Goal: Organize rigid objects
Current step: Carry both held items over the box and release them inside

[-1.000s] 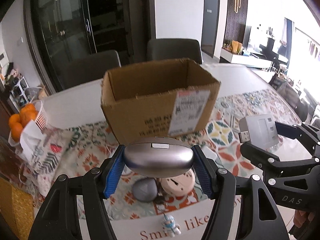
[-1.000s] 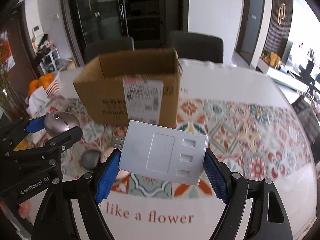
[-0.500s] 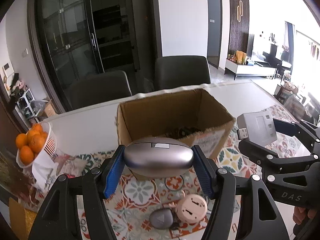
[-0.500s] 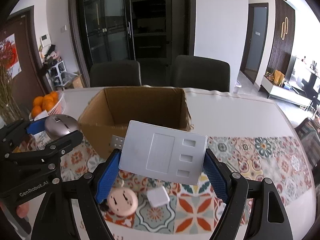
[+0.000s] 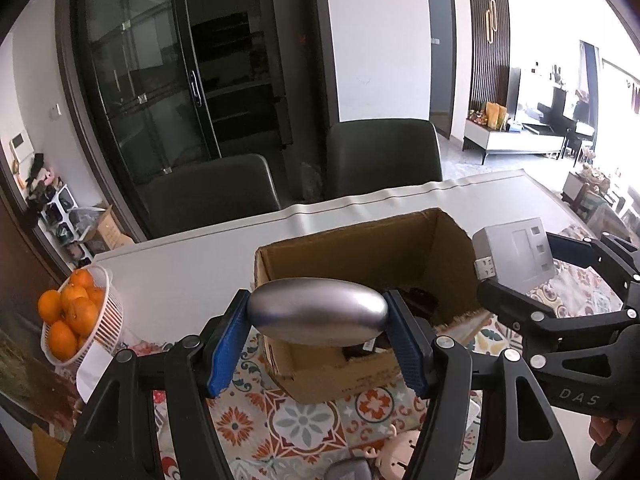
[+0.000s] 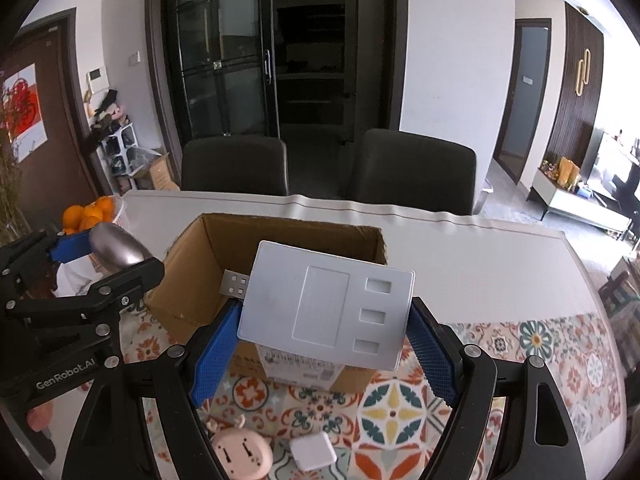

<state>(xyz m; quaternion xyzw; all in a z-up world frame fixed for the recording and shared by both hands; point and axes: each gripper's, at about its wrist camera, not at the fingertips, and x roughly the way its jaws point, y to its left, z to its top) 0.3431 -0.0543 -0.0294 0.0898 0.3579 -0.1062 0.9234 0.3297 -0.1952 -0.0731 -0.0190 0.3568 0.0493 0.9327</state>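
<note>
Two gadgets held over an open box

The silver mouse [image 5: 317,311] is clamped in the left gripper [image 5: 318,338] and the grey USB hub [image 6: 326,314] in the right gripper [image 6: 322,350], both above the near rim of the cardboard box [image 6: 182,276] on the patterned tablecloth [image 6: 520,360].

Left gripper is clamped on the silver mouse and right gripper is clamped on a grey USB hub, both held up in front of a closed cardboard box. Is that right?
Not quite: the cardboard box is open at the top, not closed; the right wrist view looks down into it. The rest stands: the left gripper is clamped on the silver mouse, the right gripper on the grey USB hub.
</note>
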